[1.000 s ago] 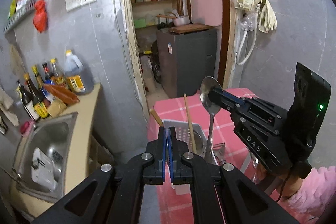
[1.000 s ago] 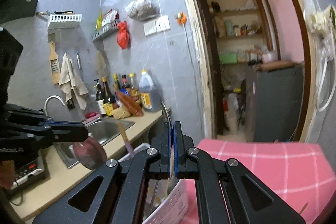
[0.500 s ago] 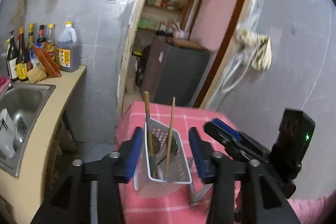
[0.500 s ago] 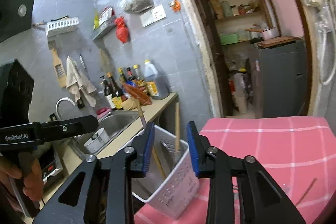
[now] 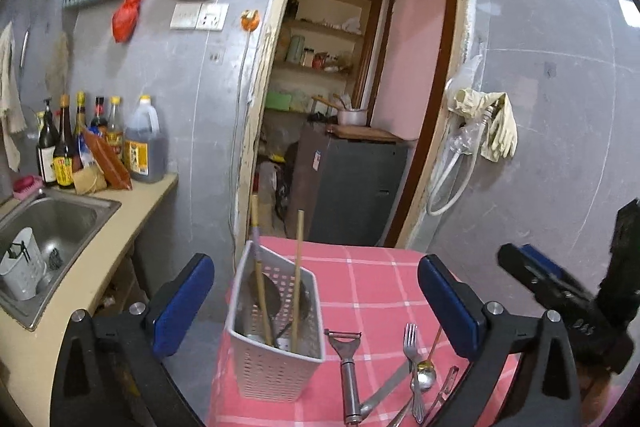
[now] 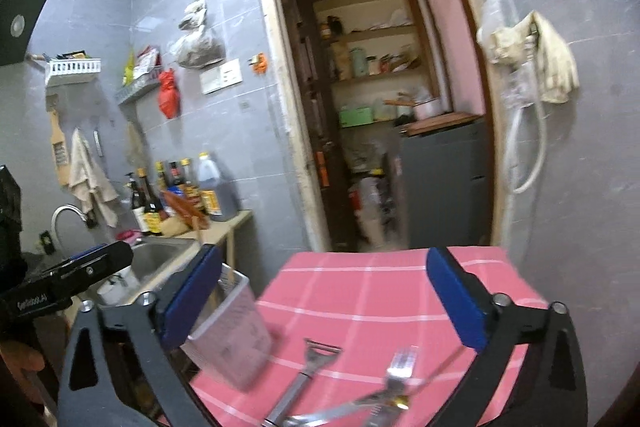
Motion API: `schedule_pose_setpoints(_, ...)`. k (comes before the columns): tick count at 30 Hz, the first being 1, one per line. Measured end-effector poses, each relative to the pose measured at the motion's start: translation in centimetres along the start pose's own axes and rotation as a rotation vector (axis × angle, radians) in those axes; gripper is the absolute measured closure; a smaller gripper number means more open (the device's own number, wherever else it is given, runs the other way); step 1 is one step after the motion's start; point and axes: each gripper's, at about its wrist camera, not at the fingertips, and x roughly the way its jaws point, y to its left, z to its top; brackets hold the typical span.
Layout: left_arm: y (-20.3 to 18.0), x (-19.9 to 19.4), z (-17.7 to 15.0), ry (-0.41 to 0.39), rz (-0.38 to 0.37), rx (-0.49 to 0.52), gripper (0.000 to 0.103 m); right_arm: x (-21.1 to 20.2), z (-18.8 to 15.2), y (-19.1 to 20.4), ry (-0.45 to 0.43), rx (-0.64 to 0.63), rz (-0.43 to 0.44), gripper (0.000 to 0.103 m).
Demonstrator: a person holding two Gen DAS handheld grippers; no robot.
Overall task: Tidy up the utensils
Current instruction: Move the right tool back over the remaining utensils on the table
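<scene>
- Both of my tongs now stand wide apart and carry nothing. A second ago each pair was pinched tight, the right one on a spoon held over the basket, so I read this as a release just finished.
- Left tongs [image 5: 316, 301] frame the white utensil basket [image 5: 276, 363] at the lower centre of the left view. Two wooden sticks, chopsticks or handles, lean up out of the basket, and dark metal pieces sit low inside; I cannot tell from here which is the spoon.
- Right tongs [image 6: 324, 301] look down on the pink checked table [image 6: 392, 279], with the basket at the lower left of that view, partly behind the left finger.
- Loose pieces lie on the cloth beside the basket, at the bottom centre-right of the left view: a peeler [image 5: 349, 375], a fork [image 5: 412, 355], a small spoon [image 5: 425, 379], and more metal pieces at the frame's bottom edge that I cannot name.
- My judgement: one item is stowed, several remain. The peeler and fork lie between the right tongs, so one of them seems the likely next pick.
- The right view is blurred, so I would not trust fine positions there.
</scene>
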Motion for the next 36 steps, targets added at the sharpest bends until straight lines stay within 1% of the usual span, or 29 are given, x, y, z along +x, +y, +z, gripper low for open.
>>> schedule_pose_setpoints(4, -2.3, -0.2, -1.9, -0.014, -0.013, 0.024, 0.0, -1.9, -0.3, -1.8, -0.002, -0.022, -0.051, 0.001)
schedule_pose_setpoints(9, -4.5, -0.2, -4.4, -0.004, -0.021, 0.029, 0.0, -3.5, -1.2, -4.3, 0.019, -0.039, -0.092, 0.001)
schedule_pose_setpoints(12, -5.4, 0.2, -5.7, 0.008, -0.016, 0.039, 0.0, -3.7, -1.9, -5.6, 0.036, -0.042, -0.11, 0.001)
schedule_pose_setpoints(17, -6.5, 1.7, -8.0, 0.058, 0.001, 0.044, 0.0, -2.8, -3.8, -7.9, 0.109, -0.027, -0.121, 0.001)
schedule_pose_setpoints(23, -7.3, 3.9, -10.3, 0.147, 0.015, 0.051, 0.0, -0.5, -6.3, -10.6, 0.219, -0.002, -0.096, 0.001)
schedule_pose_setpoints(25, -7.6, 4.7, -10.9, 0.183, 0.017, 0.056, 0.0, 0.4, -7.1, -11.4, 0.256, 0.018, -0.079, 0.001)
schedule_pose_setpoints(29, -7.9, 6.3, -11.8, 0.231, 0.022, 0.043, 0.0, 2.8, -8.7, -13.2, 0.345, 0.07, -0.038, 0.001)
schedule_pose_setpoints(34, -8.4, 8.3, -12.7, 0.284, 0.057, 0.042, 0.0, 5.6, -10.7, -14.3, 0.433, 0.11, 0.014, 0.002)
schedule_pose_setpoints(36, -8.5, 9.3, -13.0, 0.319, 0.074, 0.038, 0.0, 6.7, -11.4, -14.8, 0.462, 0.134, 0.034, 0.002)
